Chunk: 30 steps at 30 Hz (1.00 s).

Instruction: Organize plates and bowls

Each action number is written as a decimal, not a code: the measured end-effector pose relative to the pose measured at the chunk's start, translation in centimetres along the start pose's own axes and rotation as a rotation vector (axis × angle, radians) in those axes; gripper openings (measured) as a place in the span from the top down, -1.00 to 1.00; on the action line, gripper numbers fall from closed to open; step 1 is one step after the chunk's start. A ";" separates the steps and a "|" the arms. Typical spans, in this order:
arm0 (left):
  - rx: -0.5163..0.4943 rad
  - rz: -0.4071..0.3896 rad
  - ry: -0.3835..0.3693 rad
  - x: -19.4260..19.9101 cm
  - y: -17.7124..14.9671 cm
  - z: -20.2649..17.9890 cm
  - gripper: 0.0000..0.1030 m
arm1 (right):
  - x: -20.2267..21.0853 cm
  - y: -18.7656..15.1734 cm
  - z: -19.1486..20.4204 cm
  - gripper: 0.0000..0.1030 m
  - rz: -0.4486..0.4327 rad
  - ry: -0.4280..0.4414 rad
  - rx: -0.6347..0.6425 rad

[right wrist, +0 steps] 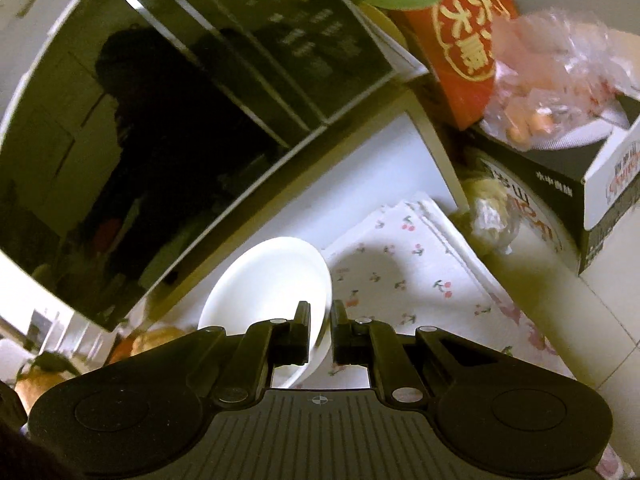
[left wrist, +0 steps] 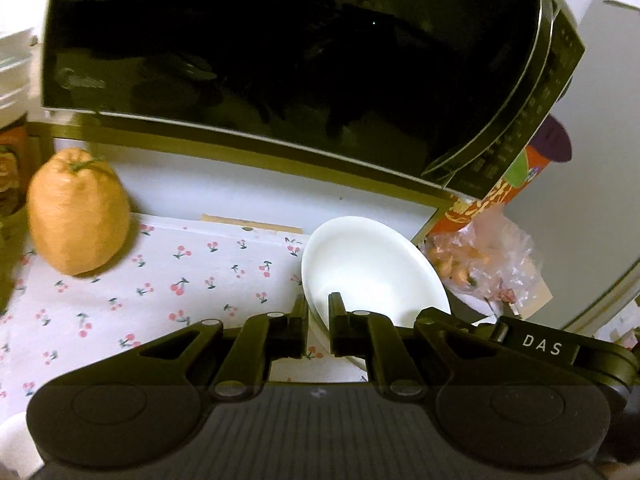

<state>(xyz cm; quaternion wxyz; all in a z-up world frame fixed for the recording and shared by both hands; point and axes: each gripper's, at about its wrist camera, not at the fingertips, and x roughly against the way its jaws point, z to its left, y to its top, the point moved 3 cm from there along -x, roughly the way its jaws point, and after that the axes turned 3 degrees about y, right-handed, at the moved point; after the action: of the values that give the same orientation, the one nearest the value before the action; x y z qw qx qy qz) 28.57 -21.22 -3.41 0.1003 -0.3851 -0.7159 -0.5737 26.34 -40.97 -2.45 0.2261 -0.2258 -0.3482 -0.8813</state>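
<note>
1. Left gripper (left wrist: 318,322): jaws pinched narrow on the near rim of a white bowl (left wrist: 372,268); rim sits between the 2 fingers.
2. Right gripper (right wrist: 320,330): jaws also pinched narrow, clamped on the rim of a white bowl (right wrist: 272,280), which tilts up to the left of the fingers.
3. Can't tell whether the 2 views show 1 bowl or 2.
4. Bowl is over a cherry-print cloth (left wrist: 180,280), at its right end in the left wrist view, left of the cloth's bare stretch in the right wrist view. Contact with the cloth unclear.
5. Large orange citrus fruit (left wrist: 78,212) stands on the cloth, well apart from the bowl, far left.
6. Clear plastic bag of small orange fruit (left wrist: 480,260) just right of the bowl.
7. Red-orange printed box (right wrist: 452,40) behind the bag.
8. Black glossy microwave (left wrist: 260,52) on a rack above the cloth, farthest back.
</note>
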 end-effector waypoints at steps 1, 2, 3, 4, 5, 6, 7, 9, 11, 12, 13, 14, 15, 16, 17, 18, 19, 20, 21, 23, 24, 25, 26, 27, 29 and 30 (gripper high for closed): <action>0.007 -0.003 -0.002 0.5 0.0 0.1 0.83 | 0.4 -0.1 0.5 0.81 0.000 -0.001 0.007; 0.012 -0.005 -0.003 0.9 0.1 0.1 0.83 | 0.7 -0.1 1.0 0.81 0.001 -0.001 0.015; 0.014 -0.009 -0.003 1.5 0.0 0.3 0.83 | 1.1 -0.2 1.4 0.81 0.001 -0.001 0.021; 0.015 -0.012 -0.004 2.0 0.1 0.4 0.83 | 1.5 -0.3 1.9 0.81 0.001 -0.001 0.029; 0.016 -0.016 -0.004 2.5 0.0 0.4 0.83 | 1.8 -0.4 2.2 0.81 0.001 -0.002 0.035; 0.017 -0.018 -0.004 3.0 0.0 0.5 0.83 | 2.1 -0.4 2.6 0.81 0.001 -0.001 0.040; 0.018 -0.021 -0.004 3.5 0.0 0.5 0.83 | 2.5 -0.5 3.0 0.81 0.000 -0.001 0.045; 0.019 -0.028 -0.003 4.5 -0.1 0.5 0.83 | 3.1 -0.6 3.6 0.81 -0.002 0.000 0.055; 0.022 -0.035 -0.004 5.5 -0.3 0.7 0.83 | 3.9 -0.9 4.4 0.81 -0.004 0.002 0.069; 0.025 -0.040 -0.006 6.0 -0.3 0.8 0.83 | 4.3 -1.0 4.7 0.81 -0.005 0.004 0.075; 0.028 -0.045 -0.006 6.6 -0.4 0.9 0.83 | 4.6 -1.1 5.1 0.81 -0.005 0.007 0.081; 0.029 -0.049 -0.006 7.1 -0.4 1.0 0.83 | 5.0 -1.2 5.4 0.81 -0.006 0.009 0.087; 0.031 -0.054 -0.005 7.6 -0.5 1.0 0.83 | 5.4 -1.3 5.8 0.81 -0.008 0.013 0.092; 0.030 -0.059 -0.004 8.1 -0.6 1.2 0.83 | 5.8 -1.4 6.2 0.81 -0.008 0.016 0.097; 0.029 -0.063 -0.003 8.6 -0.7 1.2 0.83 | 6.1 -1.7 6.5 0.80 -0.008 0.018 0.102; 0.027 -0.067 -0.001 9.1 -0.8 1.3 0.83 | 6.4 -1.9 6.8 0.80 -0.007 0.019 0.104; 0.026 -0.069 0.001 9.5 -0.9 1.3 0.83 | 6.6 -2.0 7.1 0.80 -0.005 0.020 0.106; 0.028 -0.071 0.003 9.9 -1.0 1.5 0.83 | 7.0 -2.3 7.4 0.80 -0.003 0.022 0.109; 0.032 -0.072 0.004 10.3 -1.2 1.5 0.83 | 7.2 -2.5 7.7 0.80 -0.002 0.025 0.111; 0.039 -0.074 0.003 11.2 -1.5 1.8 0.83 | 7.7 -3.0 8.2 0.80 0.003 0.029 0.117; 0.042 -0.075 0.004 11.6 -1.7 2.0 0.83 | 7.9 -3.3 8.4 0.80 0.005 0.030 0.119; 0.047 -0.076 0.003 12.0 -1.9 2.2 0.83 | 8.2 -3.6 8.6 0.80 0.008 0.032 0.121; 0.054 -0.077 0.002 12.4 -2.2 2.5 0.83 | 8.4 -3.9 8.9 0.79 0.013 0.033 0.122; 0.066 -0.075 -0.001 12.8 -2.4 2.8 0.83 | 8.5 -4.2 9.1 0.78 0.017 0.033 0.122; 0.084 -0.071 -0.003 13.3 -2.9 3.3 0.83 | 8.9 -4.9 9.5 0.78 0.027 0.032 0.127; 0.088 -0.071 -0.001 13.5 -3.1 3.5 0.83 | 9.0 -5.2 9.7 0.78 0.032 0.032 0.131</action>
<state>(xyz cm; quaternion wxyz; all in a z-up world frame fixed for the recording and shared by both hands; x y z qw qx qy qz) 18.27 -12.33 1.06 0.0965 -0.3551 -0.7536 -0.5446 18.62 -32.81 6.19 0.2601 -0.2022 -0.3976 -0.8564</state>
